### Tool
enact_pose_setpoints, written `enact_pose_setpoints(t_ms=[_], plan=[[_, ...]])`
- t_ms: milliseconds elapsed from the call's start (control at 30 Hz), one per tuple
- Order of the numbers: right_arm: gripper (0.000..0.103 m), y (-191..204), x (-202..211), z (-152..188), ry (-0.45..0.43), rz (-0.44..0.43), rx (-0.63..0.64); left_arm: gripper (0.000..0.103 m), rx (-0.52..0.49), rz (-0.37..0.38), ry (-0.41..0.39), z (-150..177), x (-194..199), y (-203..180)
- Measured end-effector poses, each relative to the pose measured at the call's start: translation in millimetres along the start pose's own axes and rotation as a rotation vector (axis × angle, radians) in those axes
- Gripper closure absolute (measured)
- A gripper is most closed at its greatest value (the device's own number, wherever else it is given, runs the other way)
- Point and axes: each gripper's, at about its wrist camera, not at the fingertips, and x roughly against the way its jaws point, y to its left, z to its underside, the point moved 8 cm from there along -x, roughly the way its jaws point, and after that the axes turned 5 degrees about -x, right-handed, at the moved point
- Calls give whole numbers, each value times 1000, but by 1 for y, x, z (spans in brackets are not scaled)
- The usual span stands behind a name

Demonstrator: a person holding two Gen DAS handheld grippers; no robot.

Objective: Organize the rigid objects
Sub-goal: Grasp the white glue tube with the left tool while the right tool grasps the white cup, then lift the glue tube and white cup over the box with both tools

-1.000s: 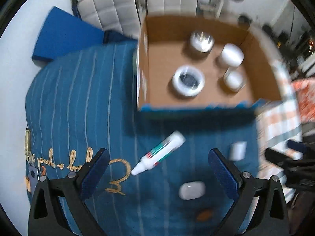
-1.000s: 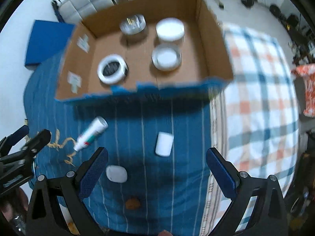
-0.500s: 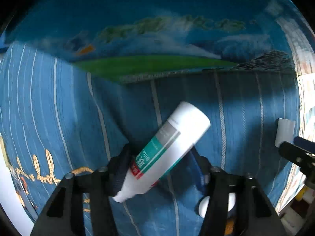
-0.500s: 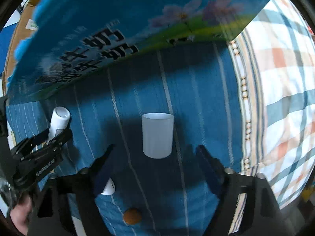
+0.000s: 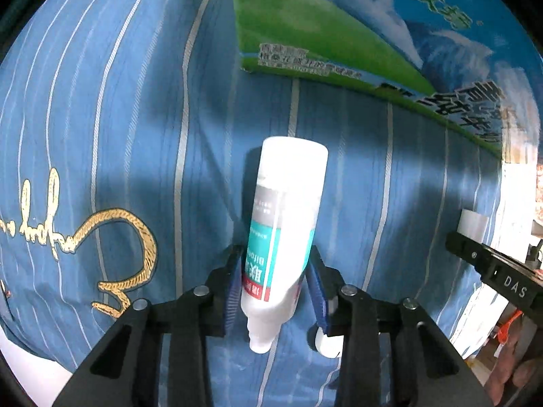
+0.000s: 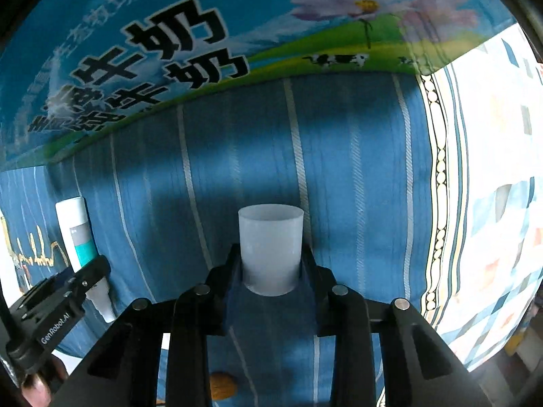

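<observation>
My left gripper [image 5: 275, 278] is shut on a white bottle [image 5: 285, 224] with a teal and red label, lying on the blue striped cloth [image 5: 135, 135], nozzle toward me. My right gripper [image 6: 270, 268] is shut on a translucent white cup [image 6: 270, 237] lying on the same cloth. The bottle also shows in the right wrist view [image 6: 79, 237] with the left gripper on it. The cup [image 5: 473, 224] shows at the right edge of the left wrist view behind the right gripper's body. The printed milk carton box [image 6: 203, 51] stands just beyond both objects.
A small white object [image 5: 327, 344] lies behind my left gripper's right finger. A brown nut-like piece [image 6: 222, 386] lies on the cloth below my right gripper. A plaid cloth [image 6: 492, 203] covers the surface to the right.
Both grippers have come down from above the box to the cloth and closed, the left on the bottle, the right on the cup. The bottle now points straight along the left fingers.
</observation>
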Motion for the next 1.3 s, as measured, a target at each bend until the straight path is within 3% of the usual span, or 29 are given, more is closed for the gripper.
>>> enact_pose_setpoints(t_ms=[100,300,533,900,1167,1300], plan=[[66,8,0,-3,8,1,-15,70,-7,-31,-6,-14,3,1],[69,31,1,-13,-9,53,30,73,-69,-115,-41,-5,5,-21],[69,30,15,5,-29,18,69,73,-31,-78,-104,8,24,-23],[69,39,60,40,-107,-50,156,73,-57,-21,-269,28,100,-49],[69,42,134,44,-180,-144,194,73,-98,69,-386,22,185,-74],[69,38,187,32,-238,-202,195,73,-119,124,-422,-11,220,-93]])
